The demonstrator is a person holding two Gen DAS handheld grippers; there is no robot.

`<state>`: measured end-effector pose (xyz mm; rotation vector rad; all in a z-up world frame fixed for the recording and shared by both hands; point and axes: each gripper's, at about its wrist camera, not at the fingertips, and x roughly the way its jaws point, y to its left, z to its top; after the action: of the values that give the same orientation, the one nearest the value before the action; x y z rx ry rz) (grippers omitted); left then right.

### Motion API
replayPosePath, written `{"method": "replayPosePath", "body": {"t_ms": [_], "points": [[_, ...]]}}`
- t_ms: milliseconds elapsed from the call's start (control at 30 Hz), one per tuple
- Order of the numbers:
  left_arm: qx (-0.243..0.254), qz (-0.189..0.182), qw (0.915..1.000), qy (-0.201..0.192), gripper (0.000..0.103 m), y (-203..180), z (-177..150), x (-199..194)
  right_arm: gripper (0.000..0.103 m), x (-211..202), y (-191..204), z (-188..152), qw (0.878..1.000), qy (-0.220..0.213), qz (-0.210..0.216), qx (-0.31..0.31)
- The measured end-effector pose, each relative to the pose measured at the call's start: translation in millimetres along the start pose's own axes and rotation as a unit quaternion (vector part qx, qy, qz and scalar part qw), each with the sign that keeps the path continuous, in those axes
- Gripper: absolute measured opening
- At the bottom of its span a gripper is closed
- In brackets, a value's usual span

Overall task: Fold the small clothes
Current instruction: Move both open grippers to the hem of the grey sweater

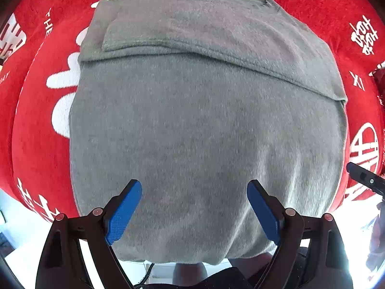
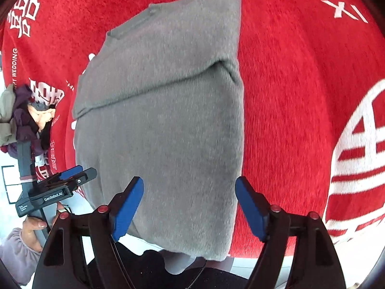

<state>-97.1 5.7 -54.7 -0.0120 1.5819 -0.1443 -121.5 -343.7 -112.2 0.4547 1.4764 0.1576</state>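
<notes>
Garment: a small grey knitted sweater (image 1: 197, 125) lies flat on a red plush cloth with white lettering (image 1: 41, 125), collar at the far end, hem towards the person and hanging slightly over the near edge of the cloth.
Fold so far: the sleeves appear turned in over the chest, making a band across the upper body with a straight sleeve edge (image 1: 216, 59); the sides look tucked in to a narrow rectangle. By my judgement the lengthwise fold is not yet done.
Left gripper (image 1: 194, 207): jaws wide apart, blue pads above the hem area, holding nothing.
Right gripper (image 2: 189, 204): likewise spread, empty, over the hem near the sweater's right edge.
Handling: probably light, soft and limp; the knit will sag and stretch if lifted by one point, and the tucked layers may slip apart.
Where to grip: the two near hem corners, one per gripper, pinching all layers together, then carrying them towards the collar.
Other items: a heap of mixed clothes (image 2: 21, 115) sits well apart at the left.
</notes>
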Motion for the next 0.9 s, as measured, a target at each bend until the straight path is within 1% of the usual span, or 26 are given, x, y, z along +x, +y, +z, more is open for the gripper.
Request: {"method": "replayPosePath", "body": {"t_ms": [67, 167, 267, 333, 500, 567, 600, 667, 700, 767, 800, 833, 900], "points": [[0.002, -0.002, 1.0000, -0.005, 0.090, 5.7, -9.3, -2.2, 0.081, -1.0, 0.1, -7.9, 1.000, -0.008, -0.008, 0.001], [0.001, -0.005, 0.9999, -0.015, 0.090, 17.8, -22.3, -4.4, 0.081, -2.1, 0.1, -19.5, 1.000, -0.019, -0.008, 0.010], [-0.005, -0.015, 0.9996, -0.023, 0.090, 39.7, -44.7, -6.6, 0.081, -1.0, 4.3, -38.2, 0.999, -0.025, -0.032, 0.004], [-0.007, -0.020, 0.9994, -0.026, 0.090, 56.9, -61.5, -8.3, 0.081, 1.5, 7.0, -50.8, 0.999, -0.024, -0.037, 0.003], [-0.007, -0.037, 0.9987, -0.033, 0.090, 92.9, -101.2, -15.6, 0.081, 16.1, 12.6, -80.4, 1.000, -0.006, -0.019, 0.011], [-0.006, -0.041, 0.9986, -0.033, 0.090, 104.2, -113.5, -14.6, 0.081, 22.9, 12.7, -91.0, 1.000, 0.003, -0.017, 0.013], [-0.005, -0.044, 0.9984, -0.034, 0.090, 103.5, -120.9, -11.9, 0.081, 26.5, 12.2, -97.1, 1.000, 0.007, -0.016, 0.015], [-0.004, -0.054, 0.9979, -0.037, 0.090, 115.2, -132.9, -10.0, 0.079, 31.0, 10.3, -109.3, 1.000, 0.012, -0.012, 0.016], [-0.003, -0.057, 0.9977, -0.037, 0.090, 119.5, -130.2, -9.6, 0.078, 32.6, 9.4, -113.6, 1.000, 0.013, -0.011, 0.015], [-0.002, -0.070, 0.9969, -0.037, 0.090, 122.0, -139.5, -1.5, 0.075, 36.2, 5.5, -124.0, 1.000, 0.018, -0.008, 0.011], [0.001, -0.081, 0.9960, -0.038, 0.090, 127.2, -144.7, 0.8, 0.074, 38.1, 3.6, -127.3, 1.000, 0.021, -0.003, 0.010], [0.003, -0.089, 0.9953, -0.038, 0.090, 124.4, -143.1, 5.7, 0.071, 40.2, 1.4, -131.1, 1.000, 0.026, 0.003, 0.008], [0.012, -0.101, 0.9942, -0.035, 0.090, 129.0, -146.7, 12.4, 0.071, 47.2, -4.3, -139.1, 0.999, 0.038, 0.017, 0.004]]}}
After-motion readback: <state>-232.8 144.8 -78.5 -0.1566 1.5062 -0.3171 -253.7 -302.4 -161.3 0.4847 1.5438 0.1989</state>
